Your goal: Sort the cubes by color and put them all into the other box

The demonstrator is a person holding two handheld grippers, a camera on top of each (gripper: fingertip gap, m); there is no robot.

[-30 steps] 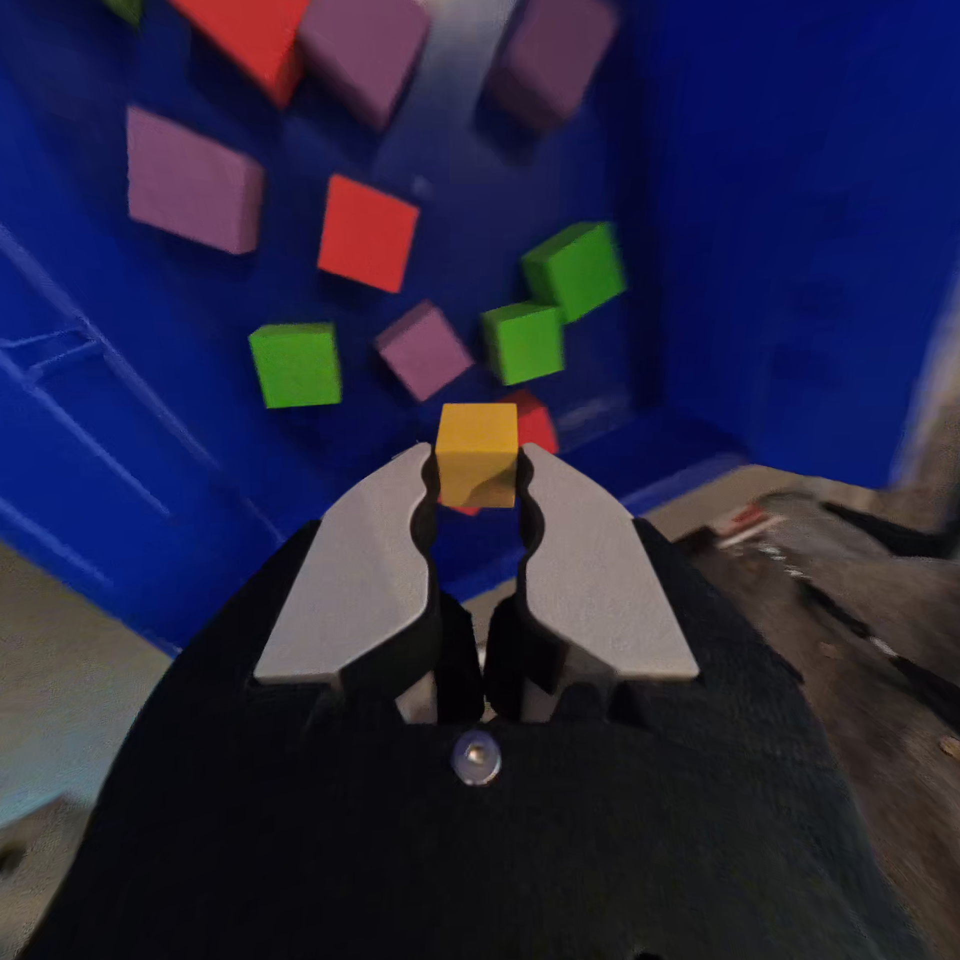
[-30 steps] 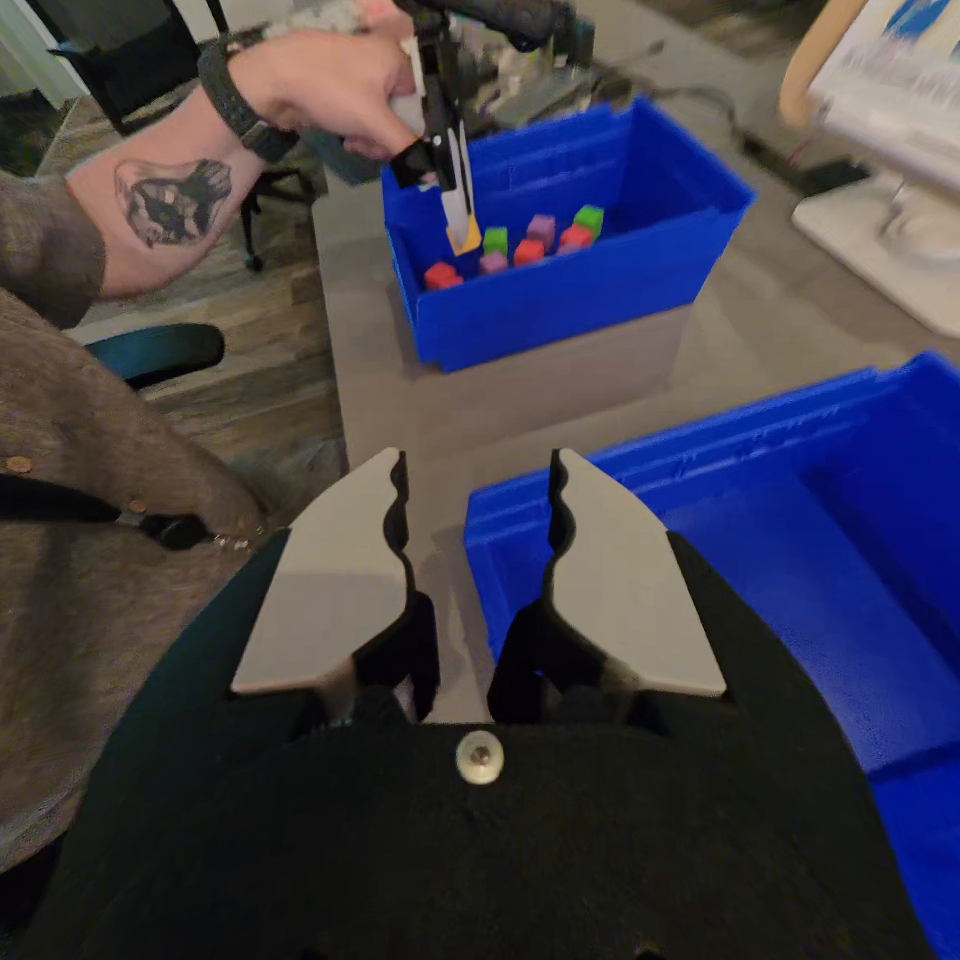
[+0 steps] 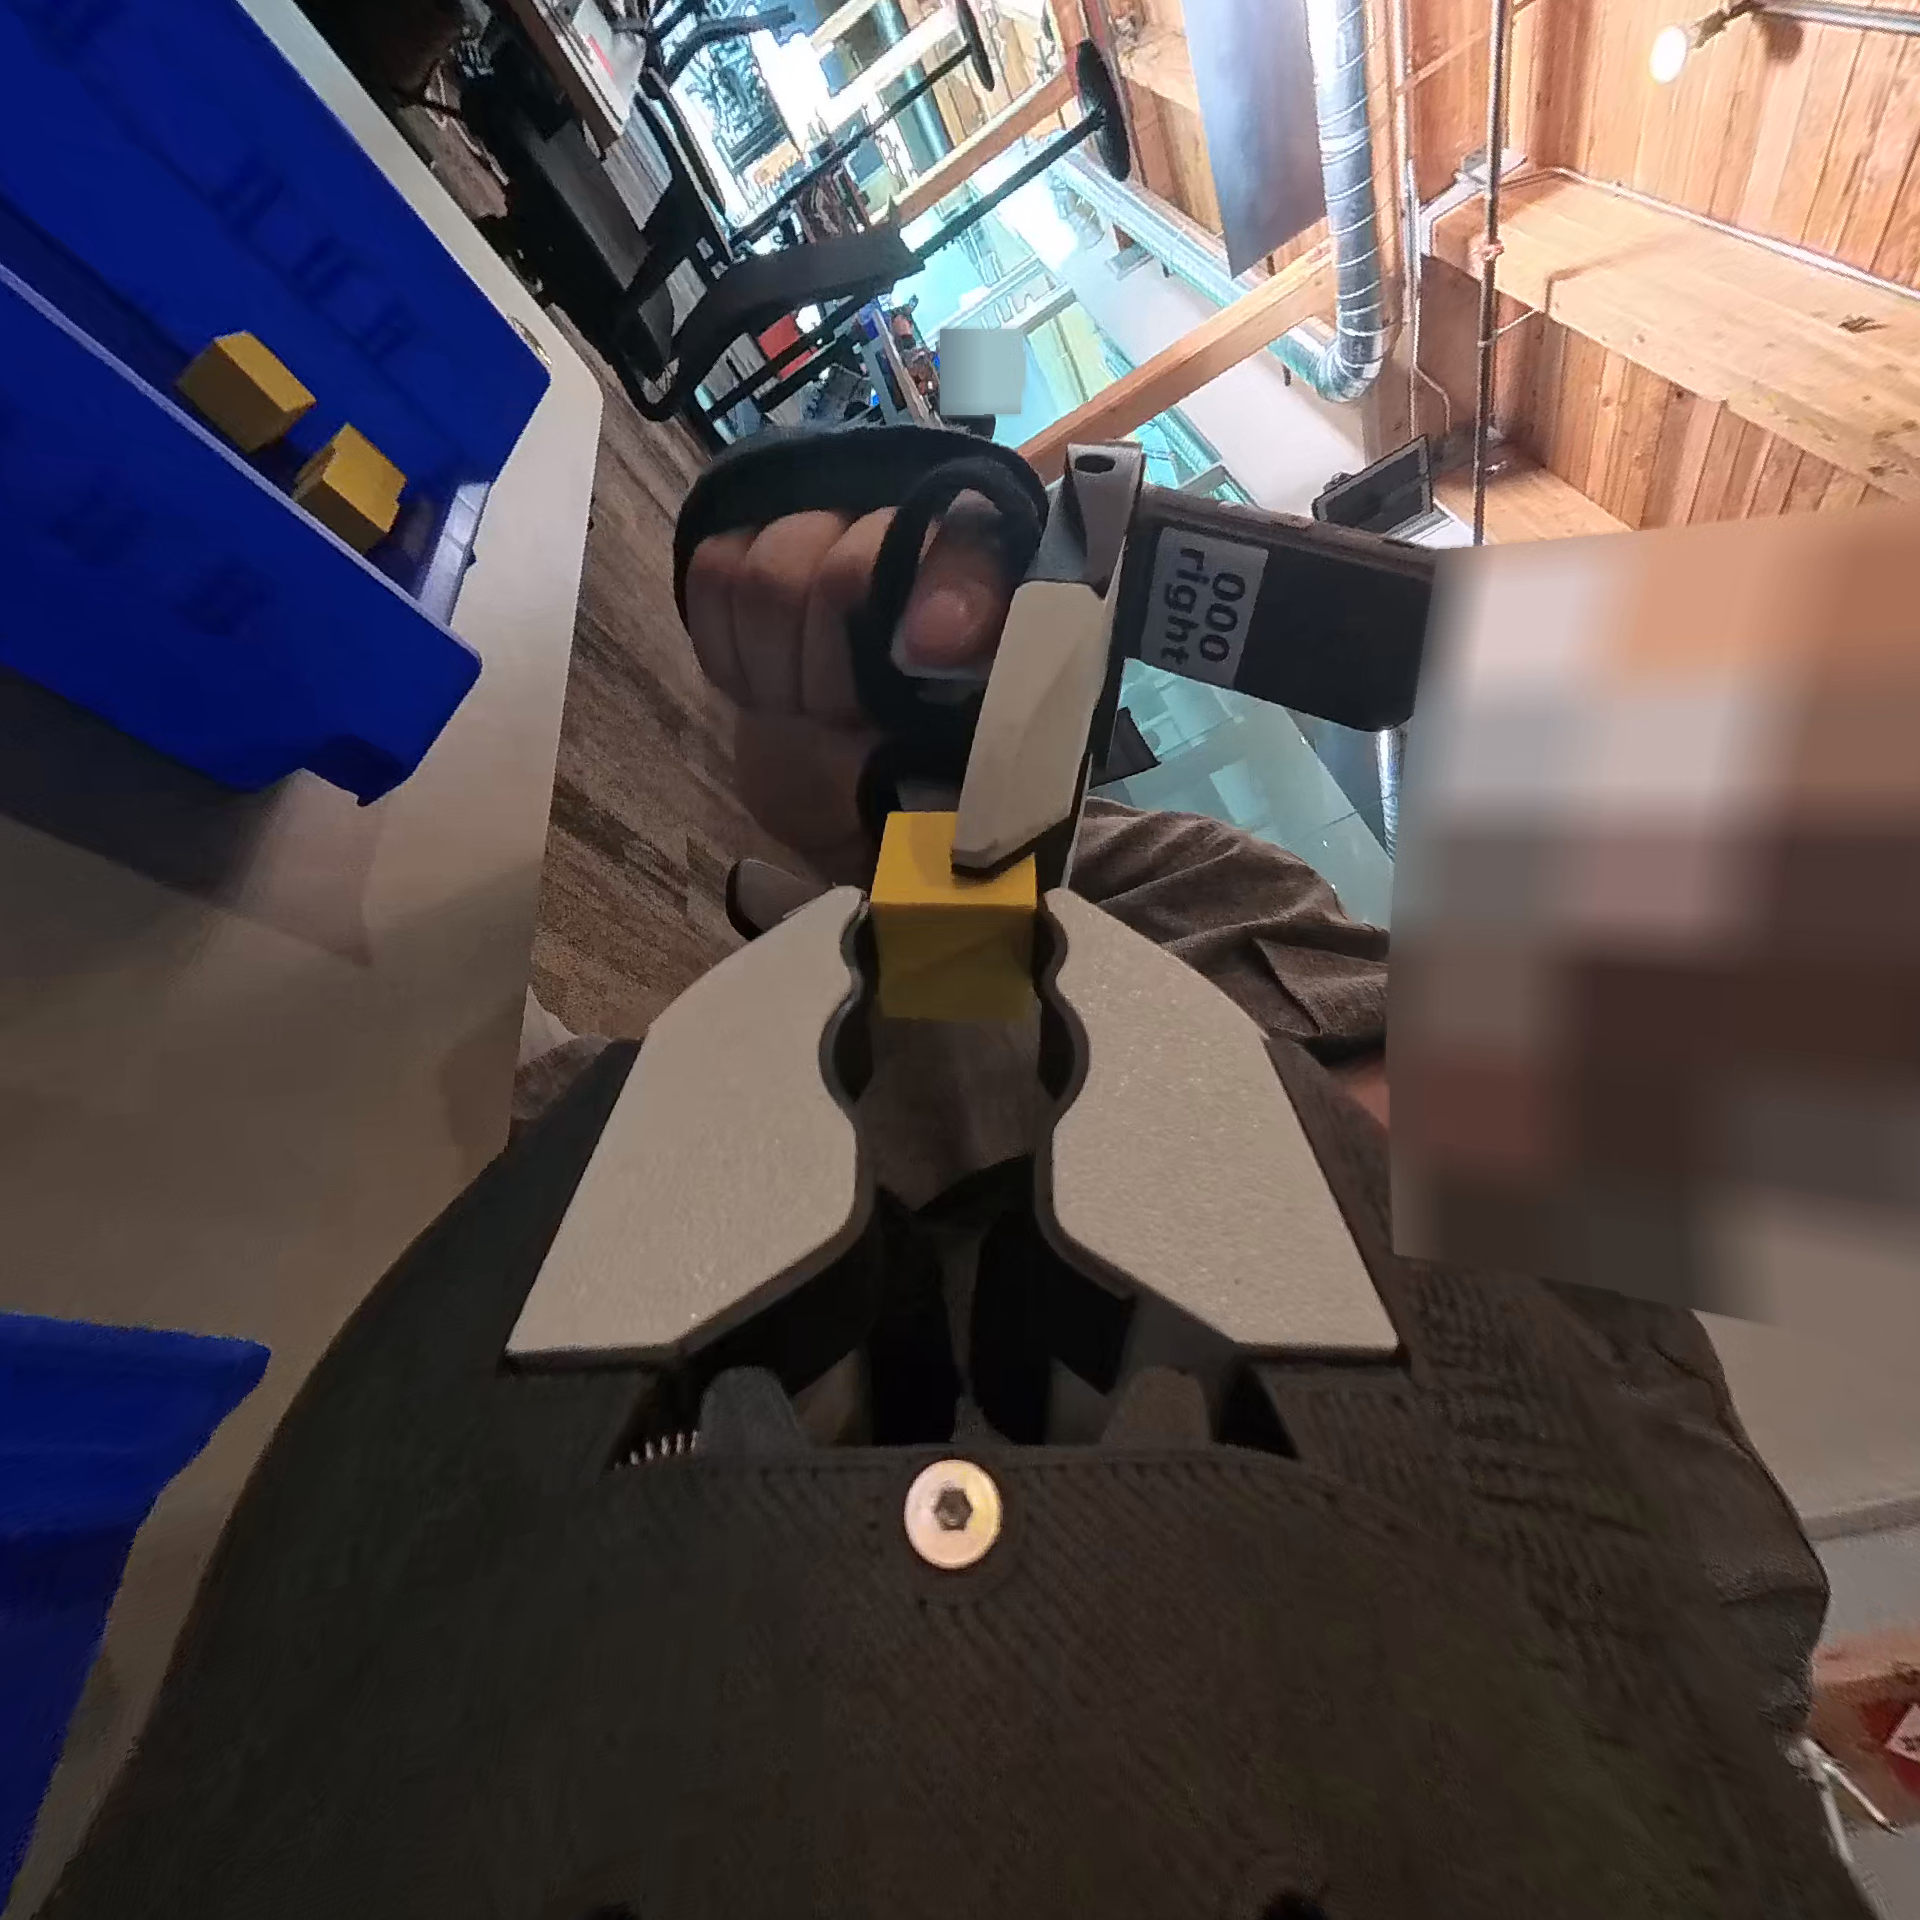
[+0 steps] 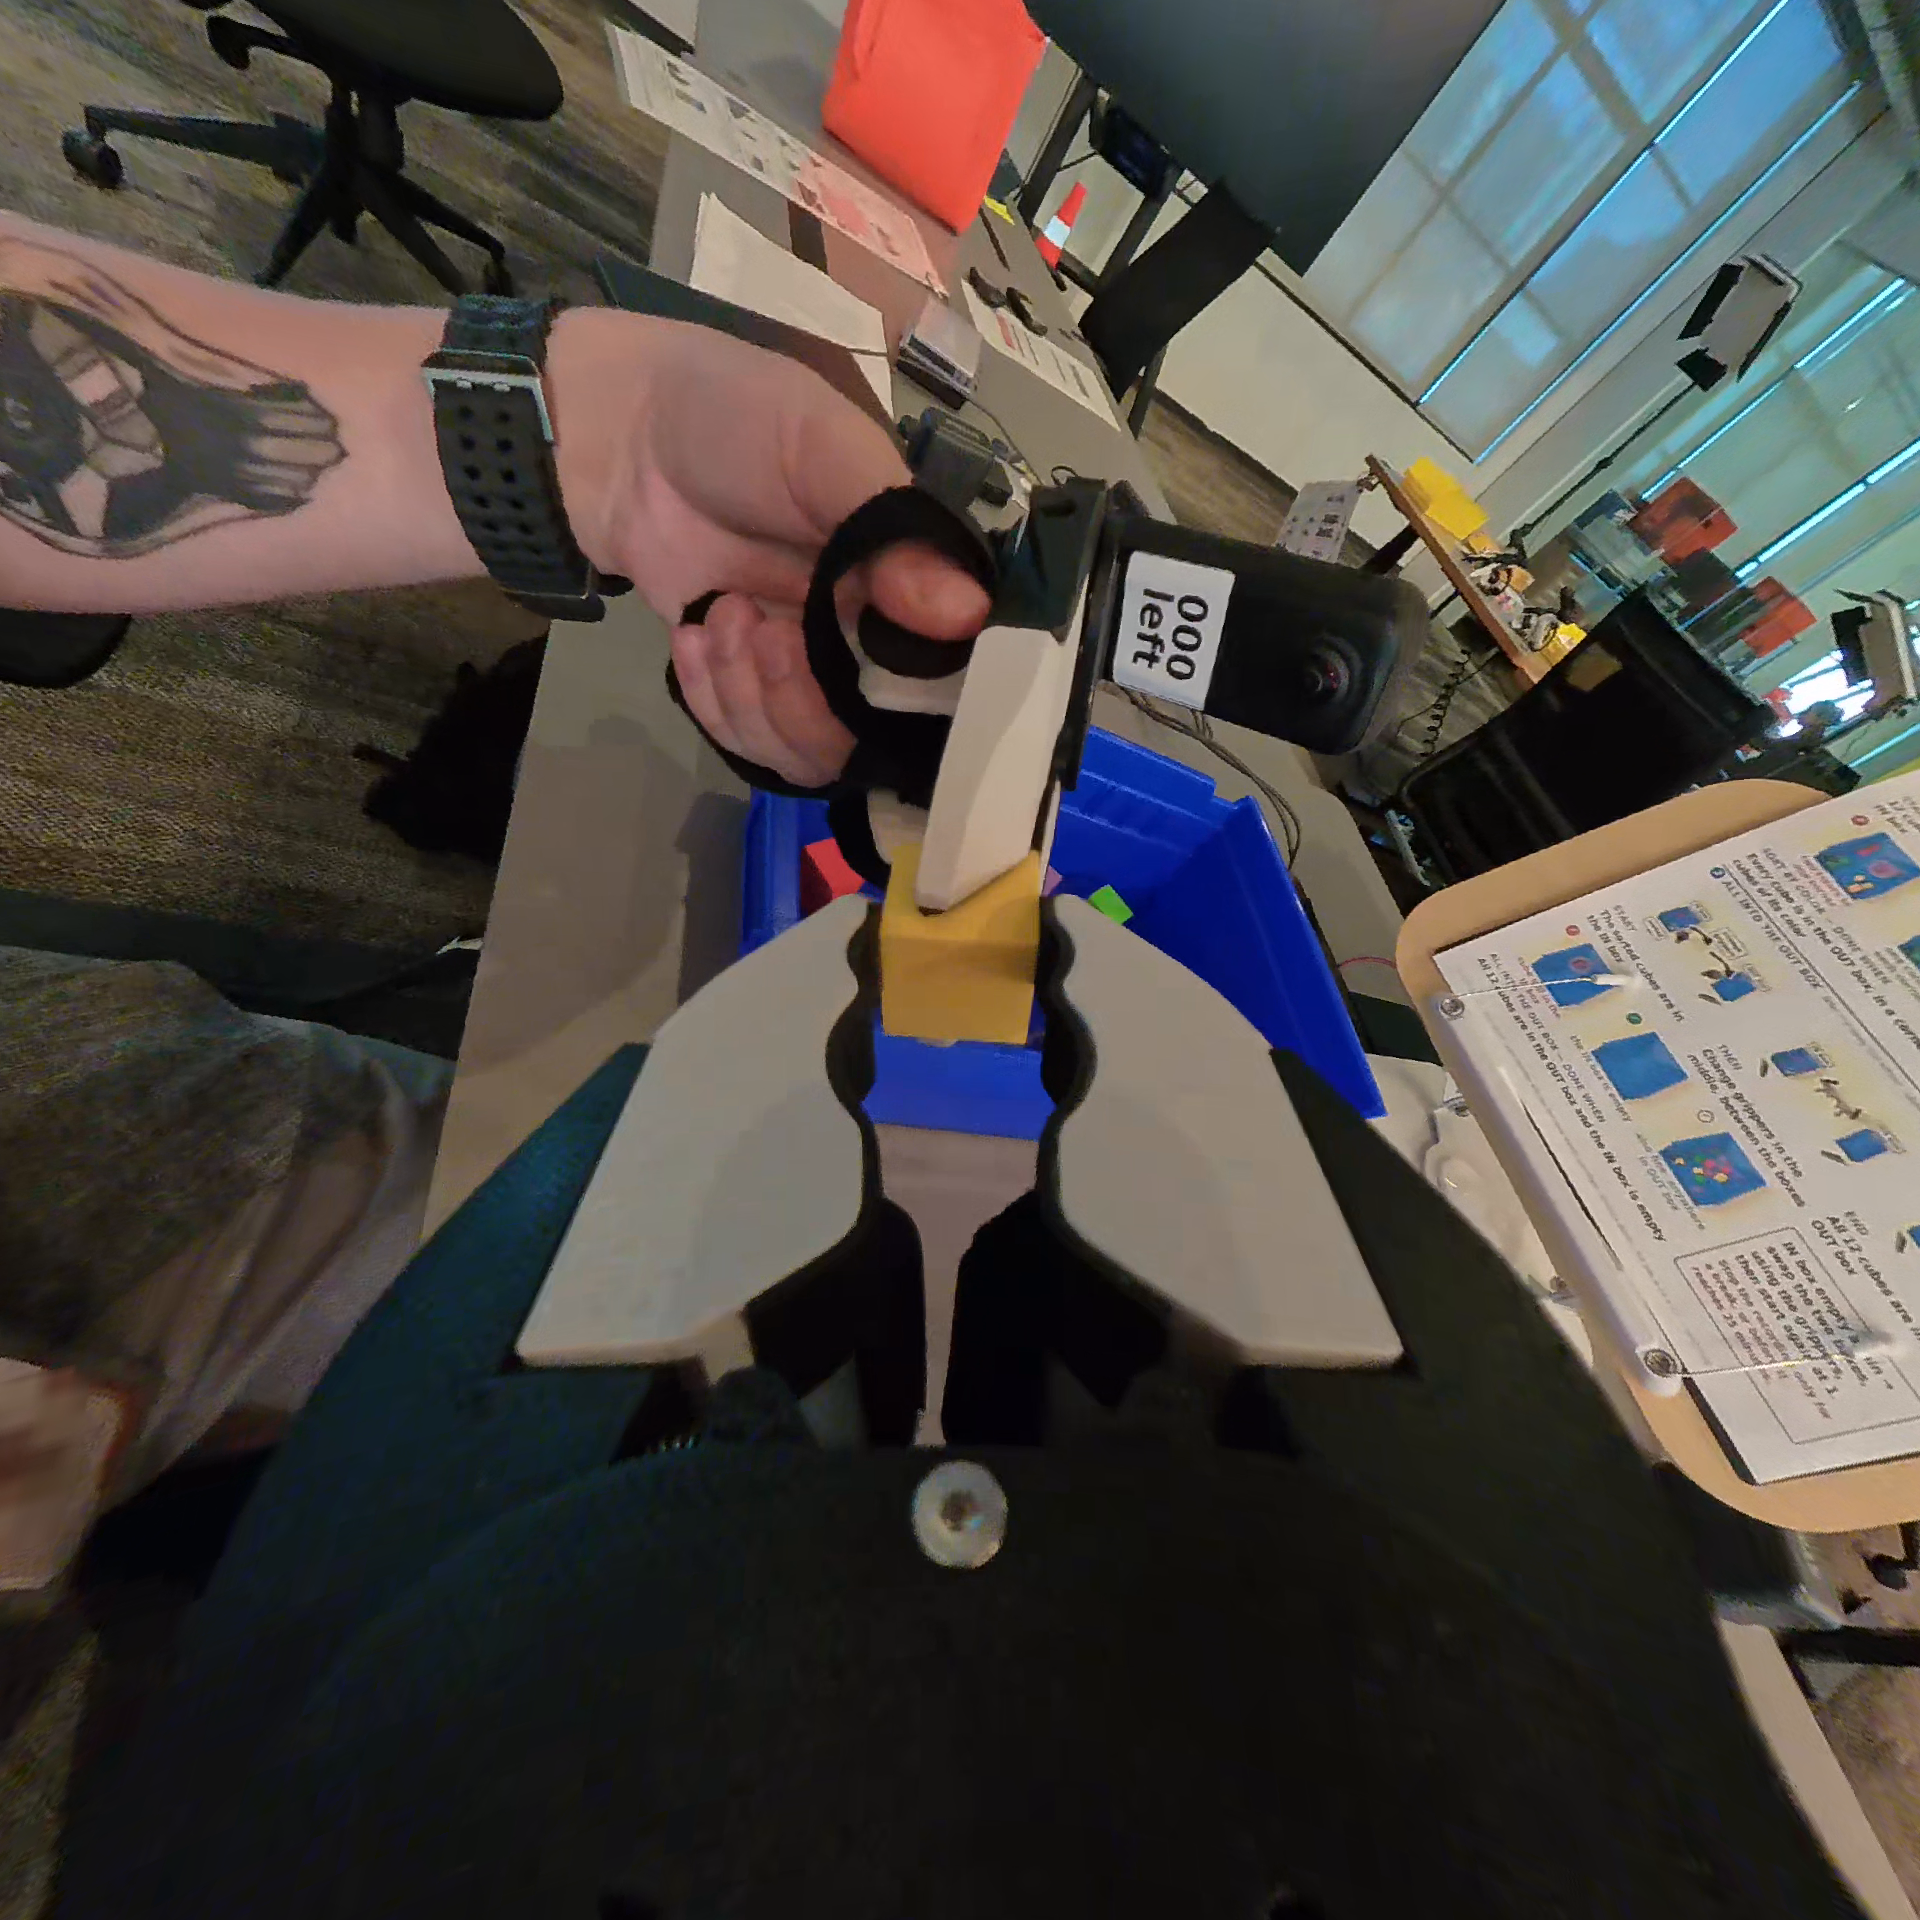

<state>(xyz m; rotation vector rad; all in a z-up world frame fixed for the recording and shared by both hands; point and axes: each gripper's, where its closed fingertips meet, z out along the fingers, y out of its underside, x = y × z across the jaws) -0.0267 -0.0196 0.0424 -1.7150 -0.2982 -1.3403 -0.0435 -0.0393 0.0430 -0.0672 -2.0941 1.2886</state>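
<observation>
Between the two grippers, above the gap that separated the bins, the yellow cube (image 3: pixel 954 961) hung in the air. The left gripper (image 3: pixel 954 935) was narrowed on it, one finger against each side face. The right gripper (image 4: pixel 958 971) was narrowed on it too, and it came from the opposite direction, turned so that its fingers pressed the other two faces. Both pairs of tips appeared to touch the cube. How firmly each one pressed could not be told.

A hand (image 4: pixel 727 499) with a black watch strap held the left gripper, and another hand (image 3: pixel 810 613) held the right one.

Further out, a blue bin (image 3: pixel 343 665) stood on the grey table (image 4: pixel 582 831) with two yellow blocks (image 3: pixel 244 390) lying inside it, close to each other. A second bin (image 4: pixel 1247 935), also blue, stood behind the cube in the right wrist view; red, green and purple cubes showed partly in it. A board (image 4: pixel 1662 1143) with printed sheets lay beside that bin.

The risk here, as a judgement, was a drop. The cube was small, and four fingertips crowded its faces. If one gripper opened while the other held only an edge, the cube could twist and fall on the table or the floor. If the hands pulled apart while both grips were tight, it could snap out sideways.
</observation>
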